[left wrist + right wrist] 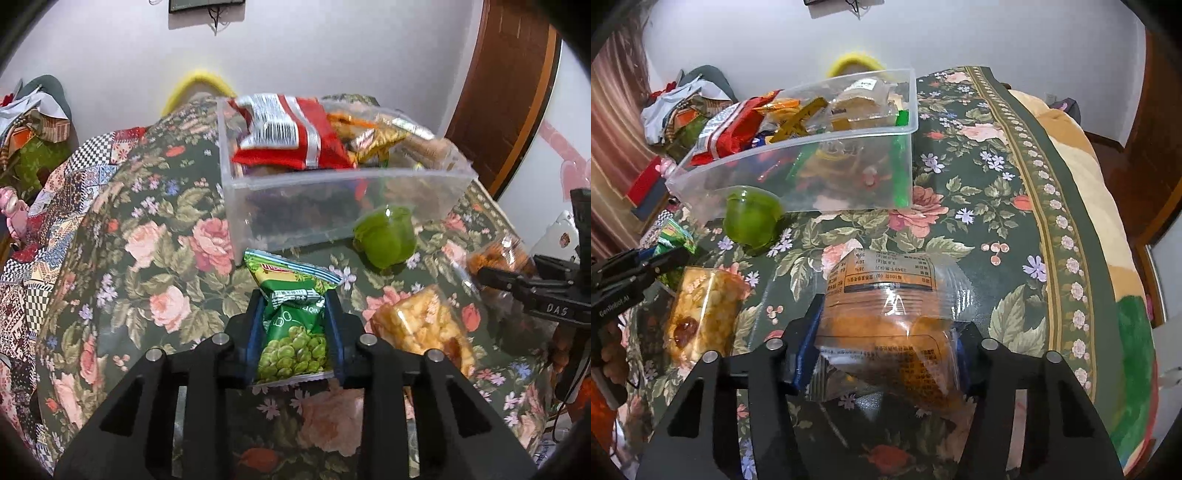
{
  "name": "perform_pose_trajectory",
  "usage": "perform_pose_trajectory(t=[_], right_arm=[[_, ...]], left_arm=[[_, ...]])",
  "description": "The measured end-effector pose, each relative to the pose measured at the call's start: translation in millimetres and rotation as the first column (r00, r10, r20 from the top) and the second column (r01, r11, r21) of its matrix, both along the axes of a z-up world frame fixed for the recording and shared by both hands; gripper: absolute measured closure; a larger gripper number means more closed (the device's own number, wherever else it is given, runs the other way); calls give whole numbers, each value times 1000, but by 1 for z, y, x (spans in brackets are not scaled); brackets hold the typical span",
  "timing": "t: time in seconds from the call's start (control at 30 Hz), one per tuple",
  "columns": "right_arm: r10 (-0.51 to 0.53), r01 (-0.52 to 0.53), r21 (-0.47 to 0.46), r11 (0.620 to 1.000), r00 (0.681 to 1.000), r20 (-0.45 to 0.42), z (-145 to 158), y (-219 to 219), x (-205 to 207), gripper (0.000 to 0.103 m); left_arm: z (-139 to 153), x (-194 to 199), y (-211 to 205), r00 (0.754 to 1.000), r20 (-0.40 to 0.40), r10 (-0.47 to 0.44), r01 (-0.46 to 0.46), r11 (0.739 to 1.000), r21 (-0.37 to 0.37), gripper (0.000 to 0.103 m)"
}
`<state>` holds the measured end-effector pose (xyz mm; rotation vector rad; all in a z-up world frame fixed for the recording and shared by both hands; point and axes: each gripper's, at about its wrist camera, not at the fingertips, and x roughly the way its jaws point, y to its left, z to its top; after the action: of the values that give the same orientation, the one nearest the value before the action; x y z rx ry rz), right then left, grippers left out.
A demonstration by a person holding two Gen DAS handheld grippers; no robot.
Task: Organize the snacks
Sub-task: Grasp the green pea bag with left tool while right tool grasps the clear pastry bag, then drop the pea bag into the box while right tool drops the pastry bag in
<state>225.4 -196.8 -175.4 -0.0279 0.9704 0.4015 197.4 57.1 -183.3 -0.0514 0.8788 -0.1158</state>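
Firmly clamped in the left gripper (293, 325): green pea packet (291, 332), glossy, crumpled at its neck, hanging at 6 o'clock from the clear bin (332, 184). Seen only from the left wrist: red bag's (291, 136) barcode.

Closed likewise, right gripper (886, 332) on an orange-printed clear pastry pack (886, 317), at 5 o'clock from the bin. Shown only from the right wrist: cloth's bordered edge (1052, 221). Green cup (750, 218) lying against the bin.

right hand-held gripper (886, 332) clamps a clear orange snack packet (886, 321).

green pea packet (291, 332), dark green floral cloth (155, 221)
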Motion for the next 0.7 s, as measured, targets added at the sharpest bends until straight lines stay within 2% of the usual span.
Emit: perform_pose_trajectory(t=[0.17,0.37,0.7], right_arm=[[6,-7,36,999,1000,16,12,-3,-2,51],[10,-15,78,997,997,75,39,-1,0,51],[19,-43,114,993,979,202,84,17,18,51]], left_arm=[[18,-3,1,999,48,-3,3,1000,-4,72],[44,-2,-2,994,112,-9,11,1000,-17,73],[78,25,-10,981,193,0,9,999,-42,73]])
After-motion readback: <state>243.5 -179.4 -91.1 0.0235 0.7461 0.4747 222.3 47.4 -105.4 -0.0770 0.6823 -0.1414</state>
